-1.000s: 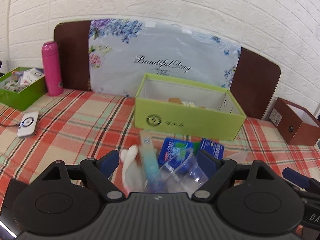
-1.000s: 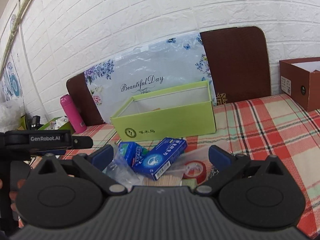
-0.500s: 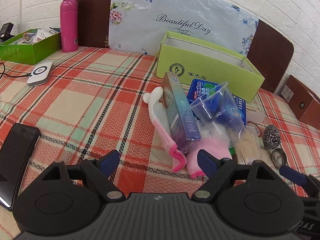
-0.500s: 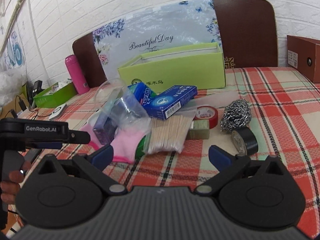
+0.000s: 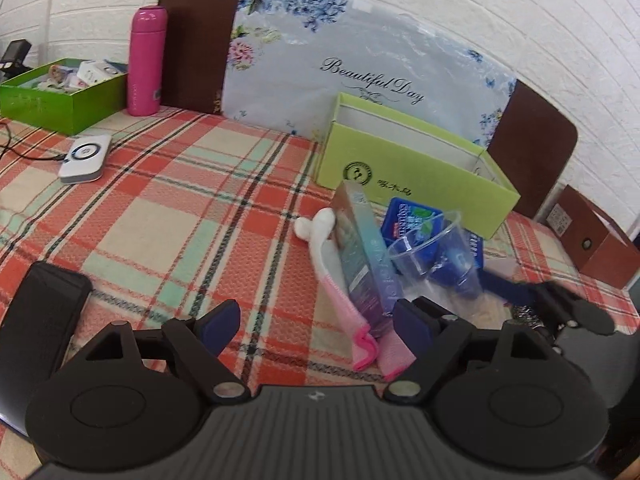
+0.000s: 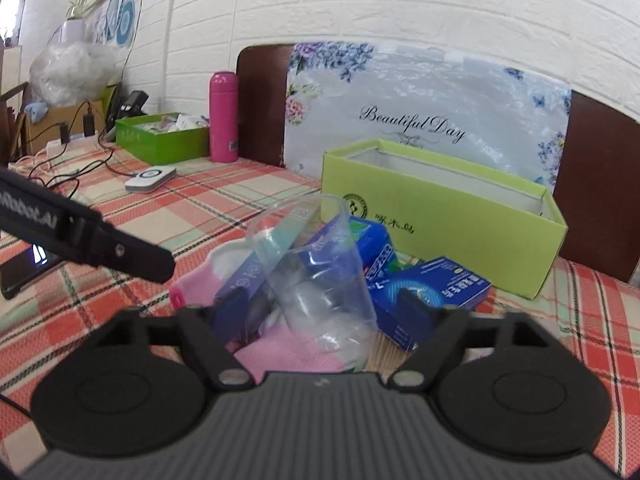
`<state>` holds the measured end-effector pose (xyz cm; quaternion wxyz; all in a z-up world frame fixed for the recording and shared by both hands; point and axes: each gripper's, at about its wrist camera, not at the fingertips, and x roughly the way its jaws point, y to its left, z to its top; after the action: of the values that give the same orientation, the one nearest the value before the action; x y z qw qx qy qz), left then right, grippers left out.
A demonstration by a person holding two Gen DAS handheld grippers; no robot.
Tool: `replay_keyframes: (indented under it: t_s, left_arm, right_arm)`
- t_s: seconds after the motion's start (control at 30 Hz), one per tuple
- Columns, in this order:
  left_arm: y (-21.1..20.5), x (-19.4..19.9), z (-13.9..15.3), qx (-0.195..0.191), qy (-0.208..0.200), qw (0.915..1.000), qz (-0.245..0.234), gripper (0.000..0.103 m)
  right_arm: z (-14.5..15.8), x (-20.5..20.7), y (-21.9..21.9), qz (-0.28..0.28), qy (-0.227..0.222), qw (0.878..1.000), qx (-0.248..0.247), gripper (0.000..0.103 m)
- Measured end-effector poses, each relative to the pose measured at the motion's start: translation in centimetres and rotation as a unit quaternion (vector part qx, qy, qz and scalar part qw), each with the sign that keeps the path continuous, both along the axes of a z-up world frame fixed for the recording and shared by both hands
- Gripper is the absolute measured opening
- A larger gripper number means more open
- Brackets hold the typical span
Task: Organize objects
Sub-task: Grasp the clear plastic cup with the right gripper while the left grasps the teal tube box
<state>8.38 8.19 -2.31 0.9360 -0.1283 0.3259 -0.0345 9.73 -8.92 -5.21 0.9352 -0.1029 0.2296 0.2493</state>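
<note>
Sorting barely begun: the clutter pile, topped by a clear plastic cup (image 6: pixel 316 276), lies before the lime box (image 6: pixel 448 216); right gripper (image 6: pixel 324 312) has just been closing around the cup, contact unclear; left gripper (image 5: pixel 316 320) spread, empty.

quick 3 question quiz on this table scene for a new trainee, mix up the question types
1. True or false: the pink bottle stands upright beside the dark green box.
2. Multiple choice: the clear plastic cup is (a) upright inside the lime green box, (b) tilted in the pile in front of that box, (c) on the white charger puck.
3. Fill in: the words printed on the floral board behind the lime box are "Beautiful ___".

Key
1. True.
2. b. The right gripper has the cup between its jaws, which have just been closing; whether the pads press on it cannot be told.
3. Day.
</note>
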Motion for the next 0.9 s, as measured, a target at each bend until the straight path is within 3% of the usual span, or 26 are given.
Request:
replay_keyframes:
  t_s: [0.03,0.2,0.33,0.4,0.47,0.5,0.67,0.8,0.9]
  left_arm:
    - [-0.2,0.2,0.2,-0.002,-0.004,1.0000,-0.006,0.082]
    - [-1.9,2.9,0.5,-0.015,-0.012,0.9992,-0.034,0.073]
    - [-4.3,6.3,-0.7,0.024,0.011,0.9983,-0.052,0.066]
    - [-4.8,7.6,-1.5,0.047,0.024,0.9974,-0.048,0.051]
    - [-4.5,8.2,-2.0,0.040,0.039,0.9968,-0.057,0.029]
    - [-4.1,8.0,-2.1,0.031,0.044,0.9968,-0.059,0.023]
    - [-2.5,4.0,-0.9,0.006,0.051,0.9927,-0.109,0.022]
    - [-2.1,-0.5,-1.4,0.014,0.076,0.9882,-0.132,0.022]
    - [-2.6,-1.3,-2.3,0.030,0.076,0.9892,-0.121,0.023]
  right_arm:
    - [0.0,0.0,-0.2,-0.006,0.008,1.000,0.003,0.048]
    - [1.2,-2.4,-3.7,-0.061,0.022,0.996,0.065,0.047]
    - [1.8,-4.6,-6.2,-0.085,0.029,0.992,0.088,0.047]
    - [1.9,-5.4,-7.0,-0.092,0.038,0.991,0.088,0.047]
    - [1.8,-6.0,-7.5,-0.098,0.051,0.990,0.090,0.047]
    - [1.8,-6.2,-7.7,-0.098,0.062,0.989,0.094,0.047]
    - [1.6,-6.3,-8.4,-0.094,0.135,0.978,0.126,0.047]
    - [1.1,-6.3,-7.8,-0.100,0.145,0.980,0.090,0.051]
    - [0.3,-6.0,-7.1,-0.095,0.154,0.980,0.087,0.051]
